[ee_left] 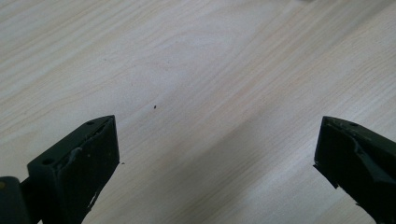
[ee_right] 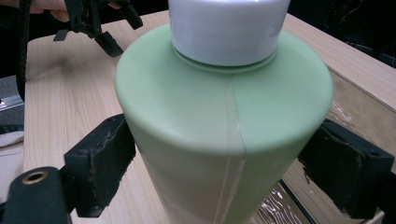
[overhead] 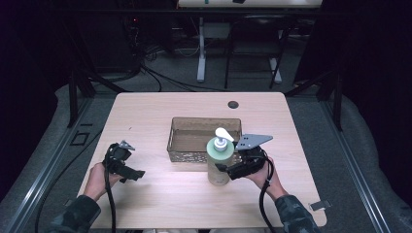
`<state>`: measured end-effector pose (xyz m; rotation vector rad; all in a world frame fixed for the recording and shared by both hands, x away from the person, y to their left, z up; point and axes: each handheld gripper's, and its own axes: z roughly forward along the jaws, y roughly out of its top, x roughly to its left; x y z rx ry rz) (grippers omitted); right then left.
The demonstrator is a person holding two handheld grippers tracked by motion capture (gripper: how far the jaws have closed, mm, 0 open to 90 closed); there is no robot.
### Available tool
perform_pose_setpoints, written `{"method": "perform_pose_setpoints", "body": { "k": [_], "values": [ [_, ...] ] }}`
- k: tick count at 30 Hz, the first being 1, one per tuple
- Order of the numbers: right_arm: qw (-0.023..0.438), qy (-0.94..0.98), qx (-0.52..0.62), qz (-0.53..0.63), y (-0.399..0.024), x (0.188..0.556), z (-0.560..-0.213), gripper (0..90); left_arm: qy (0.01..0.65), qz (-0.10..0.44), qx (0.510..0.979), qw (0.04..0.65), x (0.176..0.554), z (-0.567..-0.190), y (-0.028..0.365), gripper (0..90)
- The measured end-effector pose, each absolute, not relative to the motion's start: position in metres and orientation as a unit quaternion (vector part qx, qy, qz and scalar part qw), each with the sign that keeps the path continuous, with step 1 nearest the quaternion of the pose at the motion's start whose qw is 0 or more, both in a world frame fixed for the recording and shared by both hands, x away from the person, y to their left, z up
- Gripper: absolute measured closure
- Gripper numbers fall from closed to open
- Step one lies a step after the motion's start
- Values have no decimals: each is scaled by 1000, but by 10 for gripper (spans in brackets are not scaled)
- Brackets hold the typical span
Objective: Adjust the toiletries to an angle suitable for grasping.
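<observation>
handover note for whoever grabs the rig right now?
Right gripper: jaws on both sides of the green pump bottle, pressed to its body, apparently gripping.
Left gripper: open, holding nothing, over bare table.
Bottle stands upright just in front of the basket, not inside it.
Done: bottle grasped. Left, probably: lift it and set it in the basket; mind the near rim.

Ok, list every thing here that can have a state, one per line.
Pump bottle: upright on the table, just in front of the basket.
Basket: upright, looks empty.
Right gripper: jaws against the bottle's sides.
Left gripper: open over bare table.
</observation>
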<state>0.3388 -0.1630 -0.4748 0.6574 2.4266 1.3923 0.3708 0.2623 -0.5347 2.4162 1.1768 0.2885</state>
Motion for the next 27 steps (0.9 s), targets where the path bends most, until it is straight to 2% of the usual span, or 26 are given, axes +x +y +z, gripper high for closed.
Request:
{"method": "perform_pose_setpoints", "body": {
  "k": [15,16,17,22,25,27],
  "values": [
    [136,834,222,486,-154,345,-477,117,425,105,873,214,370,-534,263,0],
    [135,833,228,486,-154,344,-476,107,425,106,873,215,370,-534,263,0],
    [141,825,244,491,-153,341,-473,58,425,105,873,215,370,-534,263,1],
    [148,811,281,491,-152,335,-466,10,424,105,873,215,370,-534,264,0],
    [152,806,302,486,-149,332,-463,14,424,104,874,214,370,-534,263,0],
    [161,802,304,488,-147,330,-462,65,423,105,874,214,370,-534,263,0]
  ]
}}
